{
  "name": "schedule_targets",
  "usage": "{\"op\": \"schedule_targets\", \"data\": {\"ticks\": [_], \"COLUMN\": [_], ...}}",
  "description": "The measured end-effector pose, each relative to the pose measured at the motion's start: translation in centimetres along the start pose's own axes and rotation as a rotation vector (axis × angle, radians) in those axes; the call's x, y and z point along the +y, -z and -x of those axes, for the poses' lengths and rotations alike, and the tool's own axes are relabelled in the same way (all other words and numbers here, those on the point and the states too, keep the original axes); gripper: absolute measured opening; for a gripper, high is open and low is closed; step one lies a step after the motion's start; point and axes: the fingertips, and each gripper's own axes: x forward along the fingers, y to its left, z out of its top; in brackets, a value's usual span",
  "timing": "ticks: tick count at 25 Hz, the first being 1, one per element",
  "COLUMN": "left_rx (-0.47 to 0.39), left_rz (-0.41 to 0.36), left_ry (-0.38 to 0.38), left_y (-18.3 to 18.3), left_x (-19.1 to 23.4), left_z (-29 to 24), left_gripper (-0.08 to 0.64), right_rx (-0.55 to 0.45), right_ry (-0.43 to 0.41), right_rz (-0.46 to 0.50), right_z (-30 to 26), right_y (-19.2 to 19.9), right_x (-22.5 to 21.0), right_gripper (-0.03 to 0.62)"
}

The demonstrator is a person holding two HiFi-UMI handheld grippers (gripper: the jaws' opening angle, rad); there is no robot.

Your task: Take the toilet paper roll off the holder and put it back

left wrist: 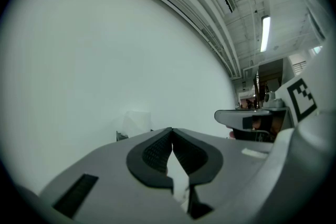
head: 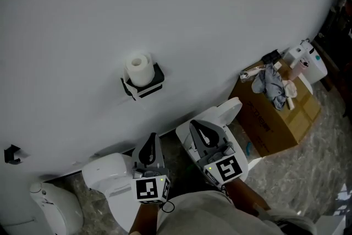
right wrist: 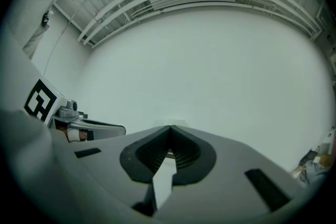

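Head view shows roll (head: 138, 69) sitting on holder (head: 149, 88); gripper views mostly wall (right wrist: 210, 71).

Industrial hall: bare ceiling beams (left wrist: 247, 2), cardboard box (head: 275, 118)

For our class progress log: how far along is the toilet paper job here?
Done: nothing that shows; the toilet paper roll sits on its holder. In hand: nothing; the left gripper and right gripper are shut, empty, well short of it. Left: seemingly everything, lifting it off and returning it, unless it is already finished.
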Motion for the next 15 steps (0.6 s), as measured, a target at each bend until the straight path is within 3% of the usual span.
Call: {"op": "schedule_targets", "data": {"ticks": [15], "left_rx": [0.013], "left_rz": [0.005], "left_ry": [-0.013], "left_y": [0.46], "left_x": [-0.23], "left_z": [0.9], "left_gripper": [0.011], "right_rx": [-0.008], "right_ry": [-0.028], "right_rz": [-0.002], "right_z": [0.38], "right_y": [0.06], "right_x": [1.0], "right_gripper": [0.005]}}
